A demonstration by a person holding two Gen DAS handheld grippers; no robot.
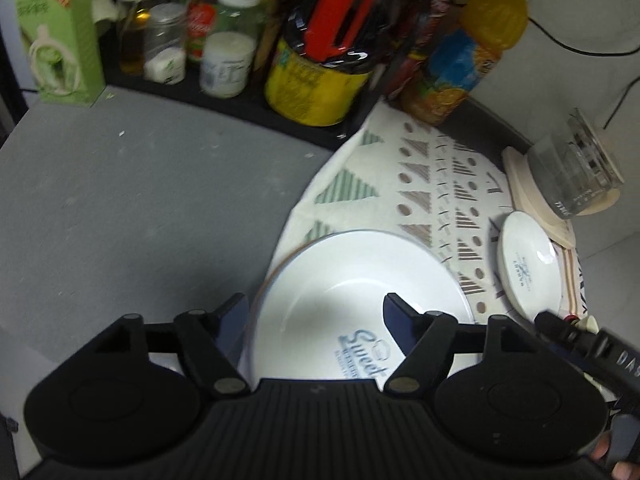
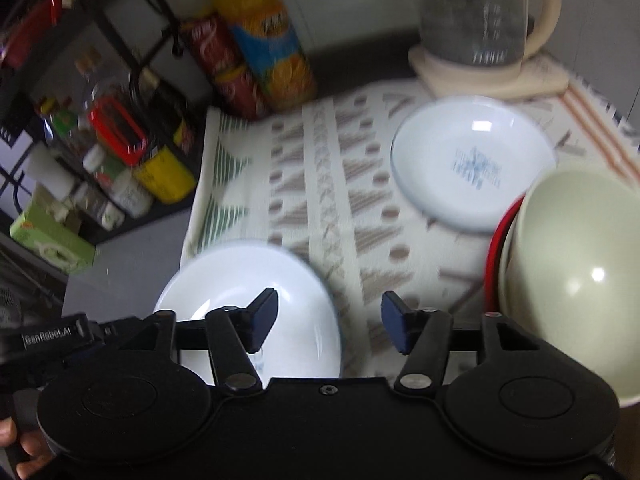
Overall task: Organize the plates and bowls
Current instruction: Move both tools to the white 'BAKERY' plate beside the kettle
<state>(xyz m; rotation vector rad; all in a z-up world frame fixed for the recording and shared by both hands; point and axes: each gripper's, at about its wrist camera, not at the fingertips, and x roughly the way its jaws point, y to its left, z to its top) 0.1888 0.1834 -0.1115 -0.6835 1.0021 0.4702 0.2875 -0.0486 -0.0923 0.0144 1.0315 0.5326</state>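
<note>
A large white plate with blue "Sweet" lettering (image 1: 352,280) lies on the left edge of a patterned cloth (image 1: 432,168). My left gripper (image 1: 316,324) is open, its jaws either side of the plate's near left rim. A small white dish (image 1: 528,264) lies to the right on the cloth. In the right wrist view the large plate (image 2: 248,280) is lower left and the small dish (image 2: 472,160) upper right. A pale green bowl (image 2: 576,264) sits stacked in a red bowl (image 2: 494,256) at the right. My right gripper (image 2: 328,320) is open and empty above the cloth.
A black rack (image 1: 240,100) holds jars and bottles at the back, with a green box (image 1: 60,40) to its left. An orange juice bottle (image 1: 472,48) stands behind the cloth. A glass kettle (image 2: 476,12) rests on a cream base. Grey tabletop (image 1: 140,200) lies left.
</note>
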